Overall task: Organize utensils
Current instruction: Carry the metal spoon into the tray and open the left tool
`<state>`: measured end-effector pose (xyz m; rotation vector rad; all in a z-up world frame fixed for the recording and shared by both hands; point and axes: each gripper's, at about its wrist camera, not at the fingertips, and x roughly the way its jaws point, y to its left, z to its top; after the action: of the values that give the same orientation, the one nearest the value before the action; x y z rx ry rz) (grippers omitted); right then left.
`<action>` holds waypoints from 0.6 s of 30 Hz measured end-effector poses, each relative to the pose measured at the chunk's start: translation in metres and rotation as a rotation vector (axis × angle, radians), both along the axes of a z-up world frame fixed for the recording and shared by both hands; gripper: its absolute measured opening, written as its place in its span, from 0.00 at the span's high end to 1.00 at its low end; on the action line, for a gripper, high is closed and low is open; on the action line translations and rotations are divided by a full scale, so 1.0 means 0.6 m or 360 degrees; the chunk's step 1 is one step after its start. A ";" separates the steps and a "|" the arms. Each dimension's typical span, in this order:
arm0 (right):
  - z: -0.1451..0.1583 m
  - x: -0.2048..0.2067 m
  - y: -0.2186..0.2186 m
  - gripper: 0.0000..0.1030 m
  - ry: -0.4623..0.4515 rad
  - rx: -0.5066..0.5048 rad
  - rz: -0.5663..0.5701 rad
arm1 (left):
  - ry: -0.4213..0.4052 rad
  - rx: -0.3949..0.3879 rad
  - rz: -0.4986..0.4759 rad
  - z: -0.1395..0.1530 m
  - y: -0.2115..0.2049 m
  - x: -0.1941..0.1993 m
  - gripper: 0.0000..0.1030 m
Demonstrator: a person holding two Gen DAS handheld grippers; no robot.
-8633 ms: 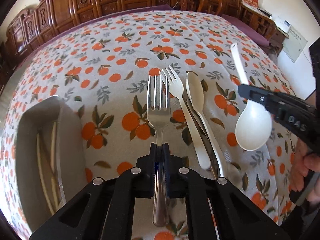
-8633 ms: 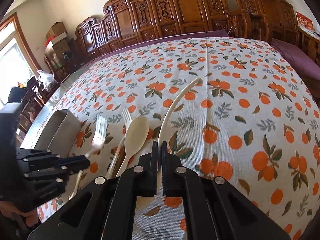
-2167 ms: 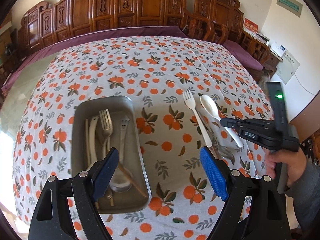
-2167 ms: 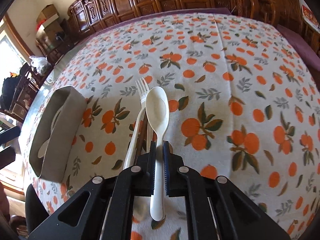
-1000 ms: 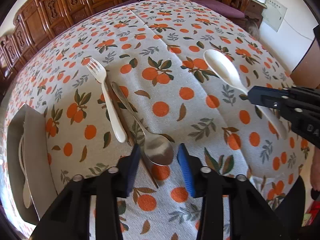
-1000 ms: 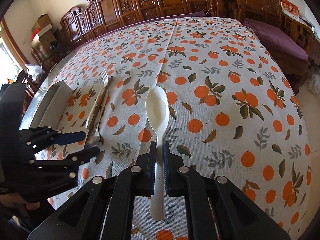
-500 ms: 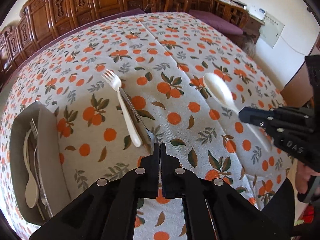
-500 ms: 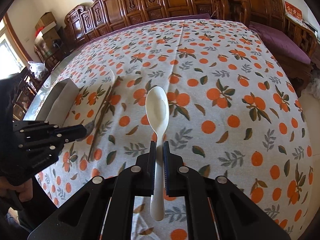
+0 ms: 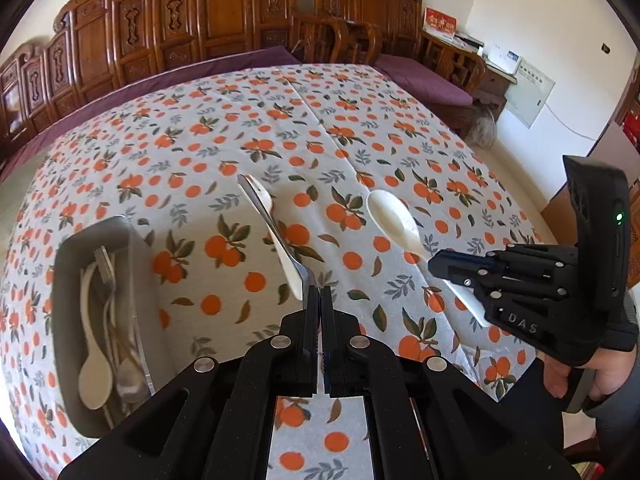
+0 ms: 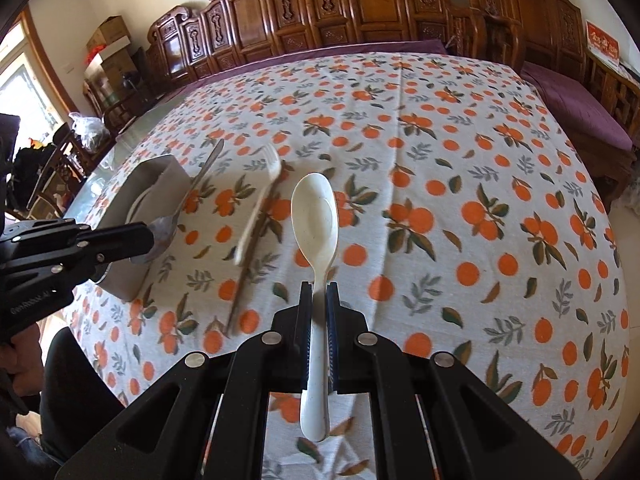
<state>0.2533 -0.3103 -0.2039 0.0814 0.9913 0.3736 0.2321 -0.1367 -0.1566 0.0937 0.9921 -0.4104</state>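
While both raised: left tongs (image 9: 320, 294) clamping metal spoon (image 10: 188, 200), right tongs (image 10: 319, 294) white spoon (image 10: 316, 216).

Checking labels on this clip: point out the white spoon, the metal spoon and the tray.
white spoon (image 10: 314, 216): right wrist view, on its bowl.
metal spoon (image 10: 162, 232): right wrist view, on its bowl.
tray (image 9: 64, 280): left wrist view, on its left wall.

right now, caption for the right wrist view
Right hand-held gripper holds a white spoon above the orange-print tablecloth.
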 end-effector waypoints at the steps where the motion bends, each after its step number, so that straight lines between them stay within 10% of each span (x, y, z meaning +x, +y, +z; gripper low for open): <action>1: 0.002 0.000 0.006 0.92 -0.0003 0.0000 0.0008 | -0.0008 -0.0006 0.0005 0.006 0.007 -0.002 1.00; 18: 0.020 0.011 0.131 0.92 -0.0026 0.0024 0.0158 | -0.0060 -0.0019 0.0124 0.042 0.141 -0.014 1.00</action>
<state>0.2602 -0.2318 -0.1918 0.0426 0.9788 0.4716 0.2236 -0.0523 -0.1311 0.0517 0.9531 -0.3422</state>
